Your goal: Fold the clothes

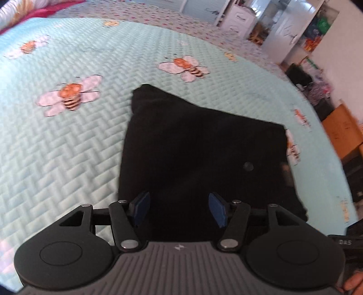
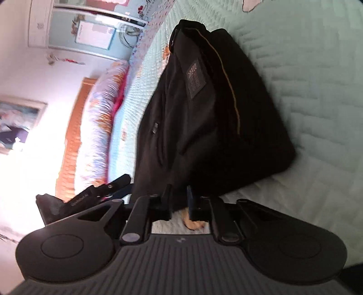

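Observation:
Black folded trousers (image 1: 199, 154) lie on the mint quilted bedspread (image 1: 68, 140), a round button (image 1: 248, 166) showing near their right edge. My left gripper (image 1: 179, 208) hovers over the near edge of the trousers. It is open, its blue pads wide apart with only the cloth's top surface under them. In the right wrist view the same trousers (image 2: 215, 118) show a sewn label (image 2: 195, 79) and a yellow seam line. My right gripper (image 2: 179, 200) is at their near corner, its fingers close together with the dark cloth filling the gap between the tips.
Bee prints (image 1: 70, 95) dot the bedspread. A flowered pillow (image 2: 102, 127) and wooden headboard (image 2: 72, 140) lie at one end. White cabinets (image 1: 240, 20) and orange boxes (image 1: 342, 131) stand beyond the bed's edge. A black piece of the other tool (image 2: 86, 199) shows left of the right gripper.

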A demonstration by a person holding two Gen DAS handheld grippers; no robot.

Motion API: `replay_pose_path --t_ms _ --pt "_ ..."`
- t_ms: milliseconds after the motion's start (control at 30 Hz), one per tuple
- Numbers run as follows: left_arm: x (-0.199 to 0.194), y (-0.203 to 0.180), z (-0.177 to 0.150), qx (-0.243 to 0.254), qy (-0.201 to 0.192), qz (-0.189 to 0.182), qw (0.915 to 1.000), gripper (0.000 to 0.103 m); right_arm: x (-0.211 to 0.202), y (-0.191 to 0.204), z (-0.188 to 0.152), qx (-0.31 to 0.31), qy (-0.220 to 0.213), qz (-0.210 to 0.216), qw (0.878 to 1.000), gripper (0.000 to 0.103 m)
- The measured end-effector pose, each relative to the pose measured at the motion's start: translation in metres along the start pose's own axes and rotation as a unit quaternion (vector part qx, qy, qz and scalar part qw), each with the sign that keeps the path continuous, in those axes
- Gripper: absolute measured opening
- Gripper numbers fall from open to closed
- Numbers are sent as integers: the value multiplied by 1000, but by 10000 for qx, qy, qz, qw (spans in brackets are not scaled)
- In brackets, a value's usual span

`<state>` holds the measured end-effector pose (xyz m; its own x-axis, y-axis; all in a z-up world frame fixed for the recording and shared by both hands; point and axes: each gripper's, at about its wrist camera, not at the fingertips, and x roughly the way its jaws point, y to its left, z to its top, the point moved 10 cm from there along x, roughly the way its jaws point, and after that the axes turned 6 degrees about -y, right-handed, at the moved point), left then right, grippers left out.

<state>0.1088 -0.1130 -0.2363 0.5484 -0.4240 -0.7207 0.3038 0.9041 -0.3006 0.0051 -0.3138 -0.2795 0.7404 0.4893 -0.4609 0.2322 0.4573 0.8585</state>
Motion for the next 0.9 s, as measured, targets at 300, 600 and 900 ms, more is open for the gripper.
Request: replay_pose_path --t_ms 300,600,900 --pt "-31 -2 -24 351 363 1111 9925 65 -40 33 -4 -2462 -166 -2084 9464 54" --pt "-47 -12 -13 170 788 1479 9857 69 -38 102 46 -3560 -490 -2986 8841 75" --pt "-56 -27 6 323 726 1579 9843 69 -34 128 44 -3212 -195 -2901 9013 75"
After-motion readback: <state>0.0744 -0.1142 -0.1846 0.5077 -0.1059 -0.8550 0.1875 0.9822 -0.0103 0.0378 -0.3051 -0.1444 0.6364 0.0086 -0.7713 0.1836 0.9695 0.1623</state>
